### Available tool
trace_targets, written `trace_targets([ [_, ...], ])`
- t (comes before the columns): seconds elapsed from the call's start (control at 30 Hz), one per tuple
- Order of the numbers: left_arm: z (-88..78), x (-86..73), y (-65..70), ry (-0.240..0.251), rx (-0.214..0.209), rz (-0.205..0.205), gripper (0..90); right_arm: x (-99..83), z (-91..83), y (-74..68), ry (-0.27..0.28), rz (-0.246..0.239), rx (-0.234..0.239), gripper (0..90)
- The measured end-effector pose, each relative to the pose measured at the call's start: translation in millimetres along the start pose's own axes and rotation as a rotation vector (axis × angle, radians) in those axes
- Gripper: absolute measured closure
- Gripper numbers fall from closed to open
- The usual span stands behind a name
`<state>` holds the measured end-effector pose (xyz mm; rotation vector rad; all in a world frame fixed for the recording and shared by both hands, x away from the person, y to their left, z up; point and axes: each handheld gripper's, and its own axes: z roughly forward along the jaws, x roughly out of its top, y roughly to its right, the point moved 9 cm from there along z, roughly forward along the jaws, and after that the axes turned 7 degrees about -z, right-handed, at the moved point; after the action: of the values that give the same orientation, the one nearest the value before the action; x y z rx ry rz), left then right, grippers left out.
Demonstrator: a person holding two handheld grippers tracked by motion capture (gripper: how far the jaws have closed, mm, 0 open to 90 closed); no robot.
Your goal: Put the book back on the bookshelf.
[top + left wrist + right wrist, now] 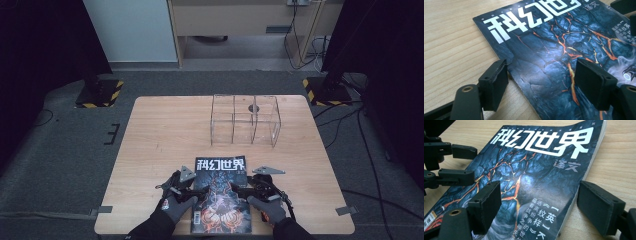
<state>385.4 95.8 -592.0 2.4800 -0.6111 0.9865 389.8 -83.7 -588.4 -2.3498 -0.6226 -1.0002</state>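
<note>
Lying flat near the front edge of the wooden surface (160, 130): a magazine (220, 195) with a dark cover of cracked, glowing lava.
Title: large white Chinese characters across the cover's top read 科幻世界 (541, 141).
Subtitle: smaller pale characters 译文 (567, 166) sit below the title's right end in the right gripper view.
Cover text: a vertical column of white Chinese print (541, 217) runs down the cover near the right tool; some characters are too tilted to read surely.
Barcode: a small white label (197, 216) sits at the cover's lower left corner.
Left tool (541, 80): jaws stand apart, one off the magazine's left edge over the wood, the other over the cover; nothing is clamped.
Right tool (536, 207): jaws spread wide, straddling the magazine's right edge, one over the cover and one over the wood, not pressing on it.
Container: a clear acrylic organiser (245, 120) with upright dividers stands farther back on the surface, well apart from the magazine.
Contents: its compartments look see-through; a small dark round spot (253, 108) shows through it.
</note>
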Motion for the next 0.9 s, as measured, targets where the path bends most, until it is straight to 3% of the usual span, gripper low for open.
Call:
trace_targets([
  [0.43,0.5,-0.2,0.9,0.008,0.003,-0.006,24.9,2.8,-2.7,3.1,0.016,0.1,0.032,22.2],
  [0.63,0.7,-0.3,1.2,0.01,0.003,-0.006,24.5,9.8,-9.6,1.4,0.058,0.145,0.073,23.3],
  [0.9,0.7,-0.4,1.1,0.011,0.002,-0.006,24.4,19.6,-17.9,-6.1,0.124,0.149,0.124,25.9],
])
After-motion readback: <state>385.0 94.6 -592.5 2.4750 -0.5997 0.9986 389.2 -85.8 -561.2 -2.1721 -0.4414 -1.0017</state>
